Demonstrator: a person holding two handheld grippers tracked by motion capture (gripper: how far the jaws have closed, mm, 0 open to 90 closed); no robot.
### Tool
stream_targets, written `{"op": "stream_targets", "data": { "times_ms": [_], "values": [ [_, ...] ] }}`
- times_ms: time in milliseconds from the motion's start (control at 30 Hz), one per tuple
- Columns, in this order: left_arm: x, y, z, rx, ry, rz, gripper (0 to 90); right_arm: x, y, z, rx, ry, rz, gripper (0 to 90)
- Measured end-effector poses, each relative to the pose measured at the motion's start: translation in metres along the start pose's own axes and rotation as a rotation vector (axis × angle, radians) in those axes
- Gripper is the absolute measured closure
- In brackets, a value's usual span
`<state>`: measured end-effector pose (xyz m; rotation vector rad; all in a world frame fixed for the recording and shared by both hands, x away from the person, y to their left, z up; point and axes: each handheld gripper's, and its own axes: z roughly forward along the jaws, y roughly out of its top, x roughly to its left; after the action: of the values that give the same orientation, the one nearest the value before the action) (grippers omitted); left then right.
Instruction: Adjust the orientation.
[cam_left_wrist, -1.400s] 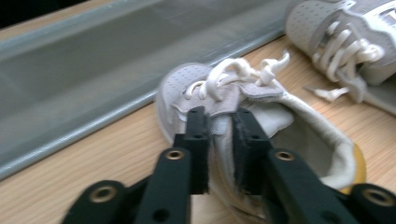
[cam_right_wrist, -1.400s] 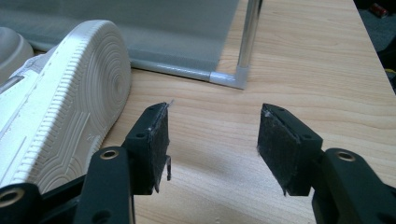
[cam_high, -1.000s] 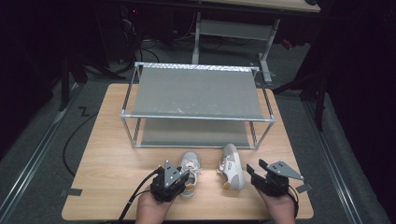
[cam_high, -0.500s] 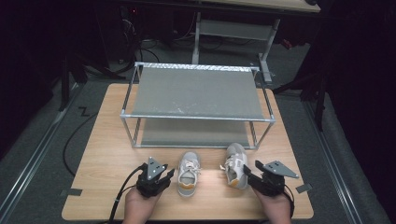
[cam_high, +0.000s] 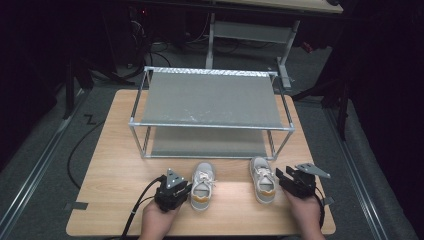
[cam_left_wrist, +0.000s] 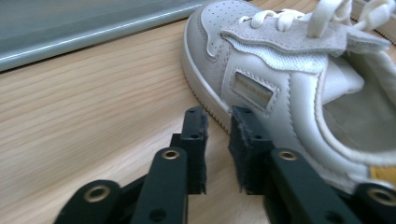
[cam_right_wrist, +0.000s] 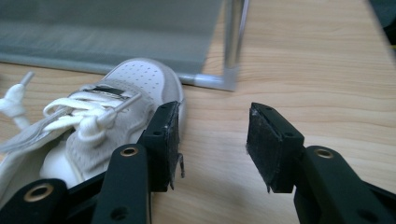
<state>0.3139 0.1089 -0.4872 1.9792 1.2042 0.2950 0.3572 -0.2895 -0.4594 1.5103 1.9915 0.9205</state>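
Near edge of the tabletop (cam_high: 100, 200): both of the person's hands come in, one hand-held gripper each.

Left hand-held gripper (cam_high: 172, 189) sits low over the wood, just left of the left shoe (cam_high: 202, 185). In the left gripper view the left hand-held gripper (cam_left_wrist: 217, 140) has its jaws nearly together with a narrow gap. They have just been closing, and nothing is between them. The right jaw tip lies against or right beside the sole edge of the left shoe (cam_left_wrist: 280, 88); contact can't be told for sure. No grip on it.

Right hand-held gripper (cam_high: 295, 181) is just right of the right shoe (cam_high: 263, 179). In the right gripper view the right hand-held gripper (cam_right_wrist: 215, 140) has jaws about half apart. They have also just been closing, with bare wood between them. The left jaw stands beside the right shoe (cam_right_wrist: 102, 121), close to its side, with the shoe outside the gap. Nothing held.

Both shoes are white and grey, soles down, toes pointing to the far edge. They sit slightly apart from each other, between the near edge and the rack, right of the tabletop's middle. Left shoe has an orange-yellow heel patch; laces are loose.

Farther back: a two-level metal shoe rack (cam_high: 210, 100) with grey fabric shelves takes up the far half of the tabletop. The toes of the shoes are near its front bottom rail but apart from it. The rack's front right leg (cam_right_wrist: 233, 42) is just beyond the right shoe's toe.
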Motion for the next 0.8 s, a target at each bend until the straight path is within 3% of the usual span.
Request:
{"op": "stream_targets", "data": {
  "times_ms": [33,67,167,267,400,433,467,533,600,667,700,767,800],
  "values": [
    [-0.001,0.001,0.002,0.000,-0.009,-0.002,75.5,0.000,0.000,0.000,0.000,0.000,0.000,53.8],
    [-0.007,0.005,0.010,0.012,-0.022,-0.008,75.8,0.000,0.002,0.011,0.028,0.026,0.007,55.8],
    [-0.015,0.008,0.018,0.007,-0.048,-0.017,76.3,0.003,-0.001,0.011,0.016,0.026,-0.001,60.0],
    [-0.033,0.017,0.033,-0.003,-0.078,0.014,76.1,0.008,-0.003,0.008,0.025,0.054,-0.030,60.4],
    [-0.055,0.025,0.048,0.002,-0.127,0.038,74.2,0.029,-0.003,0.008,0.028,0.086,-0.052,60.6],
    [-0.055,0.025,0.048,0.002,-0.127,0.038,74.2,0.029,-0.003,0.008,0.028,0.086,-0.052,60.6],
    [-0.059,0.026,0.049,0.004,-0.121,0.050,75.1,0.042,-0.004,0.009,0.026,0.092,-0.082,66.8],
    [-0.058,0.026,0.048,0.009,-0.120,0.053,74.3,0.050,-0.003,0.007,0.025,0.054,-0.114,70.0],
    [-0.056,0.026,0.048,0.007,-0.116,0.054,72.0,0.050,-0.003,0.007,0.027,0.051,-0.110,68.5],
    [-0.050,0.028,0.046,-0.011,-0.098,0.025,70.7,0.044,-0.004,0.005,0.032,0.060,-0.084,59.1],
    [-0.043,0.031,0.046,-0.023,-0.085,0.002,70.8,0.036,-0.006,-0.001,0.026,0.078,-0.053,58.9],
    [-0.032,0.040,0.053,-0.023,-0.055,-0.039,71.2,0.034,-0.009,-0.003,0.029,0.070,-0.065,59.6],
    [-0.032,0.040,0.053,-0.023,-0.055,-0.039,71.9,0.034,-0.009,-0.003,0.029,0.070,-0.065,59.6]
  ]
}}
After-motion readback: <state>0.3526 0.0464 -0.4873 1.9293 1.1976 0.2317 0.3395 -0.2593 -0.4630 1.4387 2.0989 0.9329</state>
